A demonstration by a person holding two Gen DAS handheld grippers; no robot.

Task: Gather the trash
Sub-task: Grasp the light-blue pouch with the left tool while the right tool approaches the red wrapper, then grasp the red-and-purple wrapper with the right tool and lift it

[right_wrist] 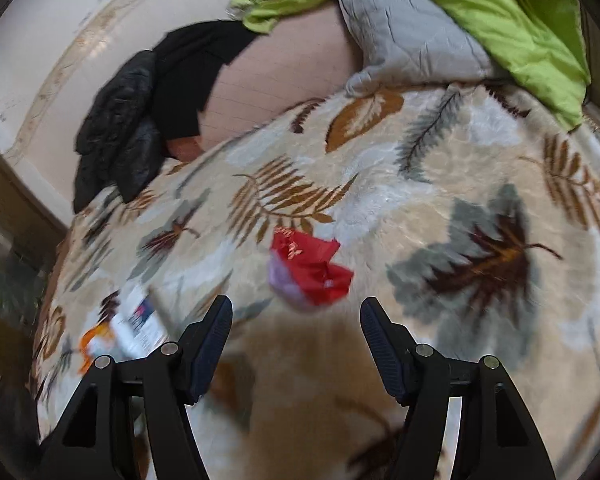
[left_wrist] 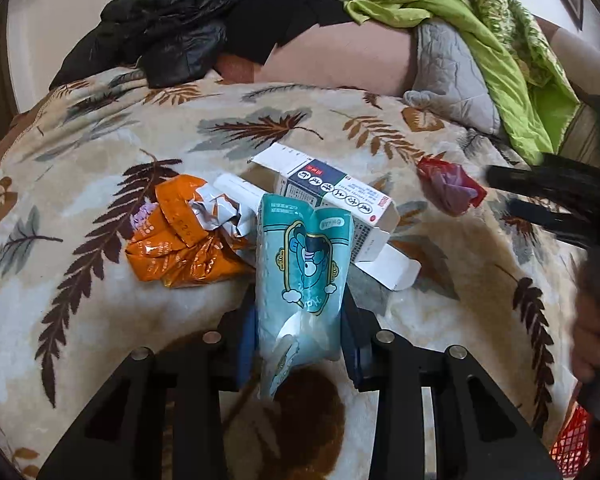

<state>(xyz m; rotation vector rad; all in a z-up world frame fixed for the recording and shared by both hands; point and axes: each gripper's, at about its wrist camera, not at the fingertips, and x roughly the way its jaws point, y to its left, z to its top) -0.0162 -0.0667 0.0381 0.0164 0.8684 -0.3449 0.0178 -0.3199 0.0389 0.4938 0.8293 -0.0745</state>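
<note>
Trash is spread over the leaf-print blanket [left_wrist: 100, 152] on the bed. Your left claw [left_wrist: 298, 312] is clamped on the teal pouch [left_wrist: 300, 264]: both pads press its sides, the pouch stands up between the fingers, top end pointing away from you. Just left of it lies the crumpled orange wrapper [left_wrist: 176, 240], touching a scrunched white paper [left_wrist: 228, 216]. Right behind the pouch sits the opened white carton [left_wrist: 332, 200], flap hanging open toward you, resting against the pouch's far edge.

Your right claw [right_wrist: 296, 320] is wide, nothing between the pads. The red wrapper [right_wrist: 312, 268] lies on the blanket just ahead of the fingertips, roughly centred in the gap and not touched. A pale purple bit pokes out of its left side. From the left wrist view that same red wrapper [left_wrist: 448, 184] sits well right of the carton, with your right claw [left_wrist: 540, 200] blurred right next to it.

Right view is smeared; carton [right_wrist: 140, 328] and orange wrapper [right_wrist: 92, 340] show only as blur at lower left. Far edge of the bed: black jacket [left_wrist: 172, 28], grey quilted pillow [left_wrist: 448, 76], green cloth [left_wrist: 480, 32].
</note>
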